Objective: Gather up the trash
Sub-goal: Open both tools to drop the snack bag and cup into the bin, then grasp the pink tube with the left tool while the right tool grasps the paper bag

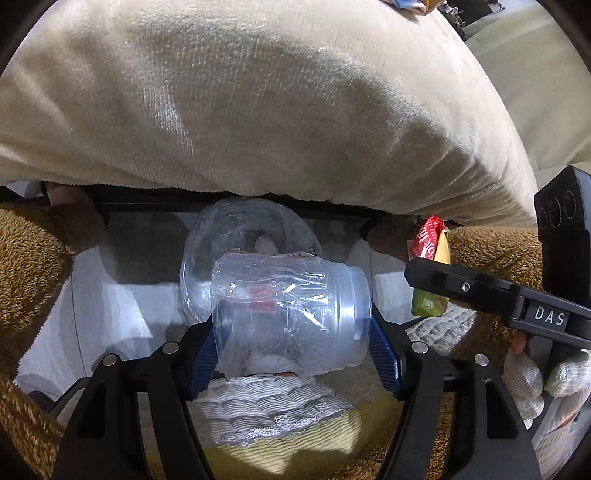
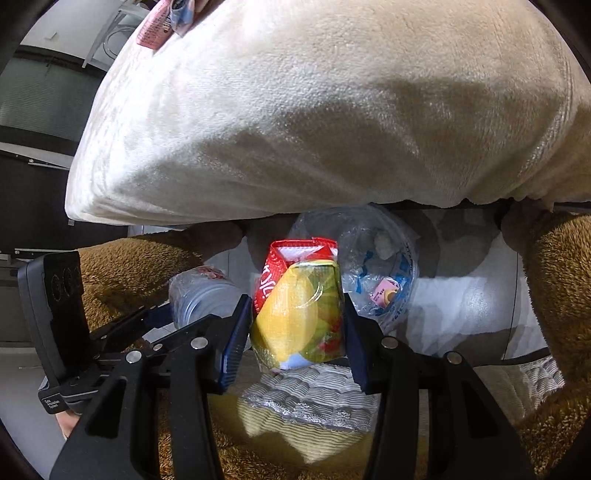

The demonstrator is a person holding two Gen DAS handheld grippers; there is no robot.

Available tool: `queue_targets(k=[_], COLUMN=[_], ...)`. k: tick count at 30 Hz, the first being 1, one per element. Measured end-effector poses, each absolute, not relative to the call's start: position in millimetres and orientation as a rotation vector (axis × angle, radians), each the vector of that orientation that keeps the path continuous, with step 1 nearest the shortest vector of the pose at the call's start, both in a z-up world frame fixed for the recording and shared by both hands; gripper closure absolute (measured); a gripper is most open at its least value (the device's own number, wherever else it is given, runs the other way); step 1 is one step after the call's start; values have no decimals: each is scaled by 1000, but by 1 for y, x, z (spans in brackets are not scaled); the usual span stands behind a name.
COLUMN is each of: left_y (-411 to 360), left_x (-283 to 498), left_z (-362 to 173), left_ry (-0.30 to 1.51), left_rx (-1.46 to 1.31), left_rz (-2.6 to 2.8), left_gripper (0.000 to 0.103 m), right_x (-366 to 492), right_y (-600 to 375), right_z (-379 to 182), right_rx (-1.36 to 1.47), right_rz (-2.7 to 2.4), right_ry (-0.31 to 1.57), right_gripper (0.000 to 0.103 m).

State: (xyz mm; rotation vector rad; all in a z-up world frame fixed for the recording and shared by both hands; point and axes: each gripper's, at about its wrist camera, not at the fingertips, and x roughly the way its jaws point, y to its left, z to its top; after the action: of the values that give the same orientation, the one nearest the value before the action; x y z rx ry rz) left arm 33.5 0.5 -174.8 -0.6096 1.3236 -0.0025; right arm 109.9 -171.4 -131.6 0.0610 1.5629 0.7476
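Note:
My left gripper [image 1: 293,350] is shut on a crushed clear plastic bottle [image 1: 291,314], held sideways between its blue pads. Beyond it stands a clear plastic trash bag [image 1: 236,229] with trash inside, just under a cream cushion [image 1: 258,103]. My right gripper [image 2: 297,328] is shut on a yellow and red snack wrapper [image 2: 299,310]. The same bag [image 2: 376,266] lies right behind the wrapper. The right gripper [image 1: 480,291] with the wrapper [image 1: 430,273] shows at the right of the left wrist view. The bottle [image 2: 199,291] shows at the left of the right wrist view.
A big cream cushion [image 2: 314,110] fills the upper half of both views. Brown fleece [image 1: 29,266] flanks both sides. A white and yellow textured cloth [image 1: 280,417] lies below the grippers. A pink wrapper [image 2: 155,26] lies on top of the cushion. A pale floor [image 2: 461,295] lies behind the bag.

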Motion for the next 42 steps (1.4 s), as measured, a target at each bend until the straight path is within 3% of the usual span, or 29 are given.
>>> queue_targets(k=[4,5,6,7,21,36,42], left_y=[-2,-3,-3,-2,-5,0,14], left_x=[32,33,32,30,26,7,17], left_z=[-173,-174,-173,-174,-156,-76,-43], left_ry=[1346,1347,1346,1342,1258,890,797], left_rx=[-603,-605,-607,-610,-541,-376,-291], left_rz=[-19,-23,-26,-32,4,-6,23], left_gripper=[34,30,21,19,18,18,18], right_x=[112,113,114,115,114,91,108], right_y=[-174,-176,-178,-180,-193,-216,-214], right_z=[-131,-130,-131,-131,-116,-33,-7], right_rx=[73,83,94,102,128,109,81], right_rz=[732,728,720,712,738,842,887], right_ry=[1558,1556,1554,1553,1486,1019,933], right_gripper=[53,46,43,41,41,41,41])
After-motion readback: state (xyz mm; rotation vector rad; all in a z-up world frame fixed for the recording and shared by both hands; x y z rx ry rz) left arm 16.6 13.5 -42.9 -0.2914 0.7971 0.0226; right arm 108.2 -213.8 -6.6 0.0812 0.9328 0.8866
